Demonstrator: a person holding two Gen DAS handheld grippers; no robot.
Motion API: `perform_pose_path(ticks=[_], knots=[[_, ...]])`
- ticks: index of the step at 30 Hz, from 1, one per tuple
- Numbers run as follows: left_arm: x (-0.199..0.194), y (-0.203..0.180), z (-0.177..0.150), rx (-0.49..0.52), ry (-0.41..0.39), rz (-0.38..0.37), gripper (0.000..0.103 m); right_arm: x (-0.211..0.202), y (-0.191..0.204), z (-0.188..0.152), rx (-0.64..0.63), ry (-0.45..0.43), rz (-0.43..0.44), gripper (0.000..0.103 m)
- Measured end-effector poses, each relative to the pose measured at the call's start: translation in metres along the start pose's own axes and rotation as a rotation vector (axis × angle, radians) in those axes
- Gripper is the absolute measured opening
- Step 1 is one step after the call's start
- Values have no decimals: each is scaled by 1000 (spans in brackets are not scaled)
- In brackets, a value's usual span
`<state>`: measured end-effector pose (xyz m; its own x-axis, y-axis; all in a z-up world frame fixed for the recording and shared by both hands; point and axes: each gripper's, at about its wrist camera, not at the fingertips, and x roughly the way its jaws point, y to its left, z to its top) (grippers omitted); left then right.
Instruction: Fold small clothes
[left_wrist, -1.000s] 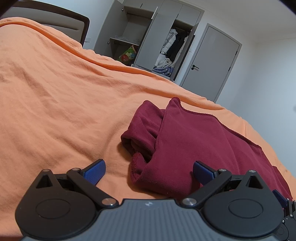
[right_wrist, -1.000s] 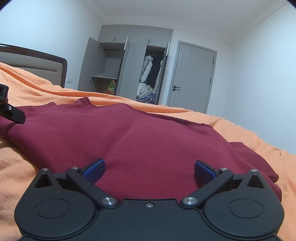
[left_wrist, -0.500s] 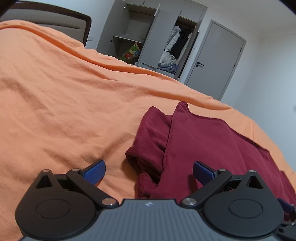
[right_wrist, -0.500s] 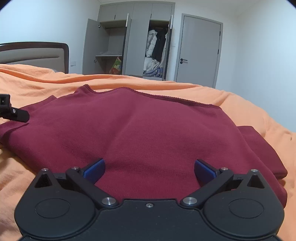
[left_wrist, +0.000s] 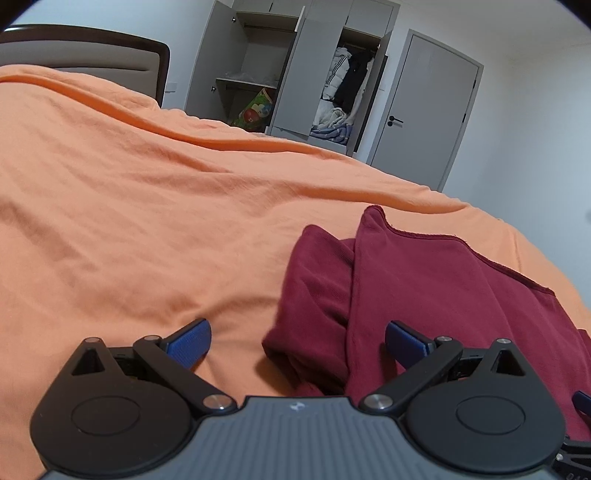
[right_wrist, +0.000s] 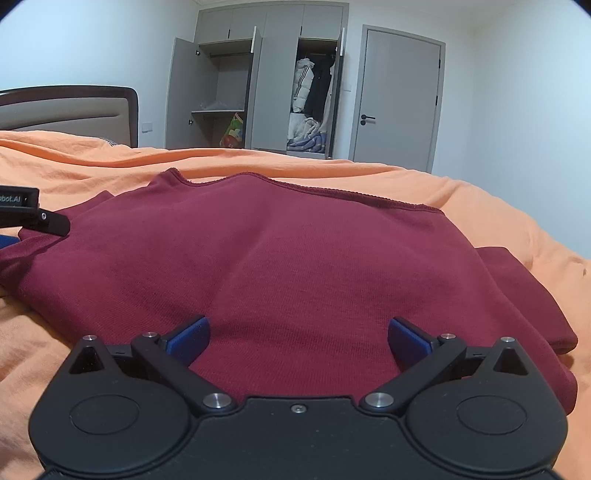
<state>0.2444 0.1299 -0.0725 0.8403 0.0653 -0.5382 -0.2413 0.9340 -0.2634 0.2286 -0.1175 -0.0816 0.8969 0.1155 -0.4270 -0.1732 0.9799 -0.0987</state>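
Both grippers spread wide, holding nothing — left gripper (left_wrist: 297, 341) at the maroon garment (right_wrist: 295, 266)'s bunched left edge, right gripper (right_wrist: 297, 339) over its near middle; garment on the orange bedspread (left_wrist: 147, 221); a pinch likely snags several layers.

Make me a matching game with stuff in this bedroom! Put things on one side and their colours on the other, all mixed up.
Things:
1. sweater
2. bed cover
3. door
4. gripper pads

Colours:
A. blue
B. grey
C. dark red
D. orange

Pairs: 1-C, 2-D, 3-B, 4-A
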Motion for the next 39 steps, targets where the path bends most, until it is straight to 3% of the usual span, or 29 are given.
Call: perform_pose_path(ticks=[26,30,35,37,39], knots=[[11,4,13,3,32,1,102,1,1,0,1,-1,2,103],[12,4,18,7,47,-20,89,1,0,0,1,0,2,103],[9,0,22,1,55,-57,81,1,0,0,1,0,2,103],[10,-3,22,13,63,-52,65,1,1,0,2,0,3,103],[10,-8,23,28,77,-39,57,1,1,0,3,-1,4,103]])
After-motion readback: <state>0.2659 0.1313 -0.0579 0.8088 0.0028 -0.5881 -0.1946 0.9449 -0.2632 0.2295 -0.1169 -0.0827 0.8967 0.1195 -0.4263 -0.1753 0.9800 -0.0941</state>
